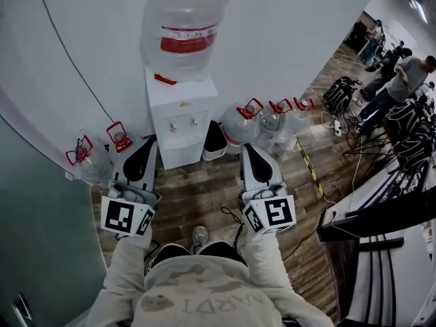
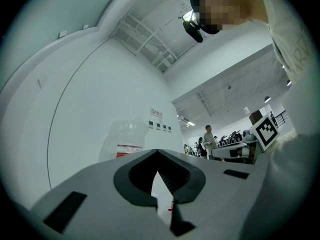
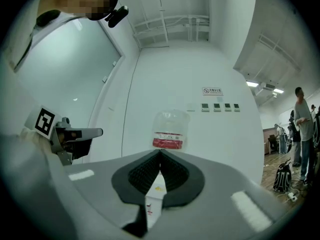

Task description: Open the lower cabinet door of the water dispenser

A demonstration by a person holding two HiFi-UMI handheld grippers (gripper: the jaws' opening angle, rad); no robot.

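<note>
A: Where did we find the water dispenser [image 1: 178, 125] in the head view?

B: We found it at upper centre of the frame. It was a white box standing against the white wall [image 1: 272, 33], with a clear bottle [image 1: 182, 29] carrying a red label upturned on top. Two taps sat in a recess on its front. Below them the lower cabinet door [image 1: 182, 152] showed as a plain white panel, strongly foreshortened. It appeared flush with the body and closed, and we could make out no handle on it.

A: How did we record the tools?

B: The left gripper [image 1: 146, 143] lay just left of the dispenser's lower edge and the right gripper [image 1: 247, 148] lower right of it. Both pointed towards the dispenser and neither touched it. In each gripper's own view we saw the jaw tips meet, with only the hollow between the black pads behind them. We therefore noted both as fully closed and holding nothing. Through that hollow we glimpsed the dispenser's white front, and above the tips the bottle.

A: What else did we note around it?

B: Spare bottles with red handles stood on the wood floor [image 1: 197, 196]. We saw one group [image 1: 92, 159] at left of the dispenser and another group [image 1: 262, 125] at right. Several people [image 1: 402, 80] stood at upper right of the frame, well apart from the dispenser.
</note>
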